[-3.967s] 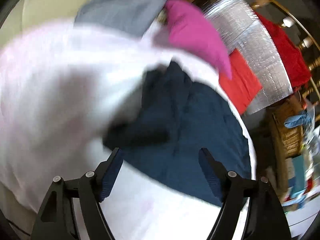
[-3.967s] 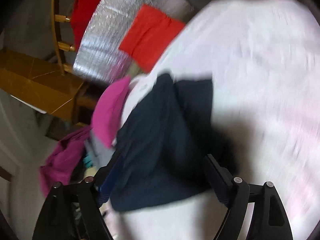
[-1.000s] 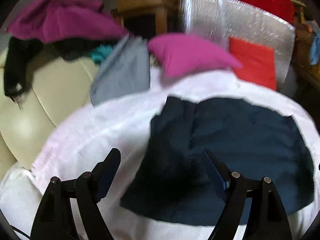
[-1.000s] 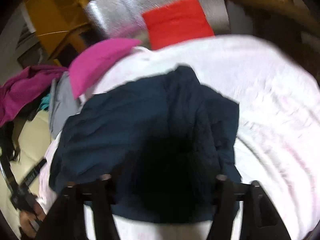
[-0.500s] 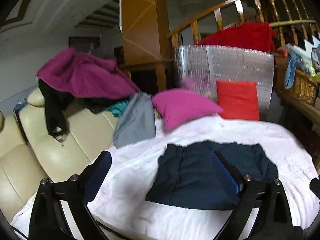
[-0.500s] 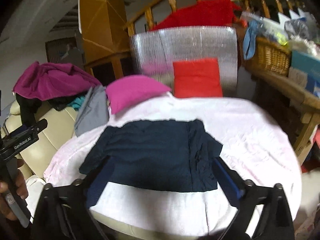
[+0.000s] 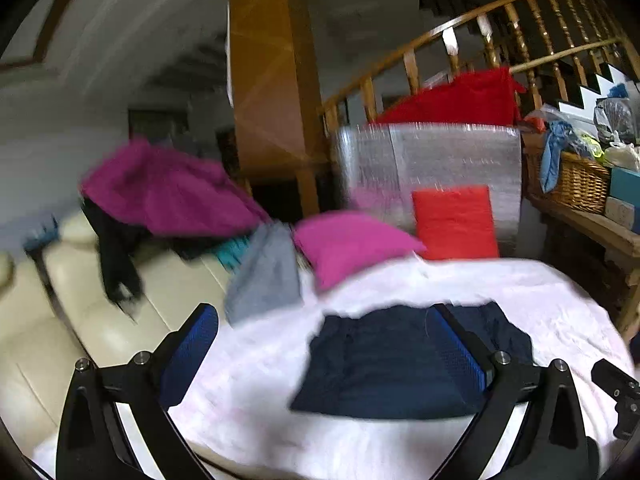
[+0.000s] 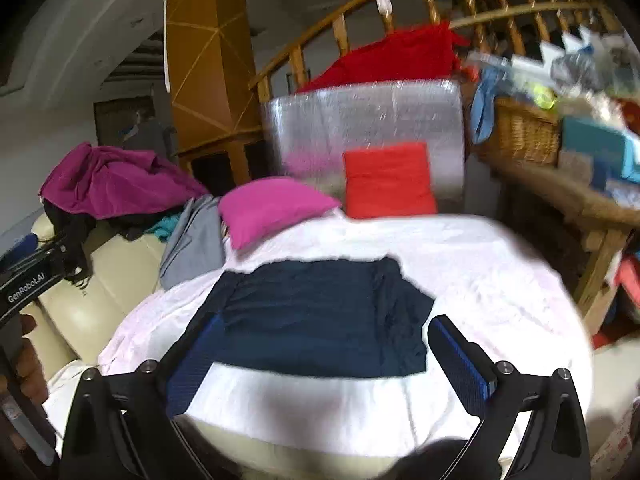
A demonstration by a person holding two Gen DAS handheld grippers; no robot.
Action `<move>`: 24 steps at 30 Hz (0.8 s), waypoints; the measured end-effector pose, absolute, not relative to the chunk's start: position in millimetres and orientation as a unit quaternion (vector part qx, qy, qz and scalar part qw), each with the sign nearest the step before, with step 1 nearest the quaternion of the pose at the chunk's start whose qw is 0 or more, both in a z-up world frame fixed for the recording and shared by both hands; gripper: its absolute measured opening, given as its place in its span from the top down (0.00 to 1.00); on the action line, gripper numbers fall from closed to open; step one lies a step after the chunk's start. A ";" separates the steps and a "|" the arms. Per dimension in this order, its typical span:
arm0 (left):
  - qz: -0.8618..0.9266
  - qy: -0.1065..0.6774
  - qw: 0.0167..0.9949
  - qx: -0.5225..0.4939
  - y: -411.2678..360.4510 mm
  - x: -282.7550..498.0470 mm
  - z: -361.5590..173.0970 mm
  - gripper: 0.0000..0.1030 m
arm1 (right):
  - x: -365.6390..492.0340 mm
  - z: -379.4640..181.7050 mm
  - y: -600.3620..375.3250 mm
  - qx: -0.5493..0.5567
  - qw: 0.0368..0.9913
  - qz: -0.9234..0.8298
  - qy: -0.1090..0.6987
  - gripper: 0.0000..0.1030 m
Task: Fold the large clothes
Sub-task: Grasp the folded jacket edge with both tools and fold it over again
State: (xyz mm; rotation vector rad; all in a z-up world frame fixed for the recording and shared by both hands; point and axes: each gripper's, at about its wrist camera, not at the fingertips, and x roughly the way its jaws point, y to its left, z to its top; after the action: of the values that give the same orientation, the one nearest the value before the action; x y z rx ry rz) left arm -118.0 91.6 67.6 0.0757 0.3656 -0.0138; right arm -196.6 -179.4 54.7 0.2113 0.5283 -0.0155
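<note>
On the white sheet (image 8: 500, 288), just in front of the pink pillow (image 8: 272, 210), lies your navy garment (image 8: 320, 312), flat and partly folded. It looks light, soft and limp, so pinch it at the near corners. Your left gripper (image 7: 328, 344) and right gripper (image 8: 324, 356) both hover above it, jaws spread and empty.

A: Left wrist view's smeared. Magenta garment (image 7: 168, 192) and grey cloth (image 7: 264, 280) have no clean edges.
B: Navy garment (image 7: 384, 360)?
A: Its right part's hidden behind the blue pad; the near edge is blurred.
B: Right wrist?
A: Basket (image 8: 520, 136) contents are blurred, can't tell. The white cover (image 8: 480, 280) is cut off at the bottom by the jaws.
</note>
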 end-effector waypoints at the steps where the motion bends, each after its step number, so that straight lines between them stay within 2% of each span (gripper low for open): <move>1: -0.020 0.212 0.977 0.021 97.2 -100.3 55.1 0.00 | -188.3 44.5 -189.1 0.127 0.953 0.009 0.275 0.00; 7: 0.007 0.404 0.913 -0.054 144.7 20.7 -55.6 0.00 | -118.0 -50.6 -264.4 0.299 0.879 0.049 0.367 0.00; 10: 0.044 0.460 0.884 -0.070 165.7 62.1 -104.1 0.00 | -83.4 -94.1 -294.4 0.326 0.859 0.016 0.395 0.00; 14: 0.076 0.498 0.857 -0.108 187.1 104.0 -145.9 0.00 | -46.5 -142.1 -337.1 0.376 0.832 -0.021 0.407 0.04; 17: 0.074 0.508 0.847 -0.139 188.3 122.4 -164.8 0.00 | -20.0 -166.7 -356.8 0.410 0.814 -0.029 0.411 0.11; 22: 0.062 0.499 0.851 -0.150 176.9 139.3 -188.5 0.00 | 14.4 -186.3 -353.6 0.378 0.817 -0.047 0.432 0.16; 23: 0.060 0.489 0.857 -0.147 174.0 140.0 -190.8 0.00 | 18.4 -188.9 -351.0 0.369 0.818 -0.047 0.438 0.20; 24: 0.057 0.483 0.862 -0.141 170.7 140.8 -194.2 0.00 | 22.3 -190.1 -346.3 0.352 0.820 -0.050 0.448 0.32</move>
State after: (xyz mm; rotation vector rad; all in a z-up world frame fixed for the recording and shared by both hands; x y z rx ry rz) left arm 140.8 170.7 -194.2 -0.2963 1.0130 0.1204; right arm 22.3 -346.3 -190.1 0.7494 0.9531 -0.1072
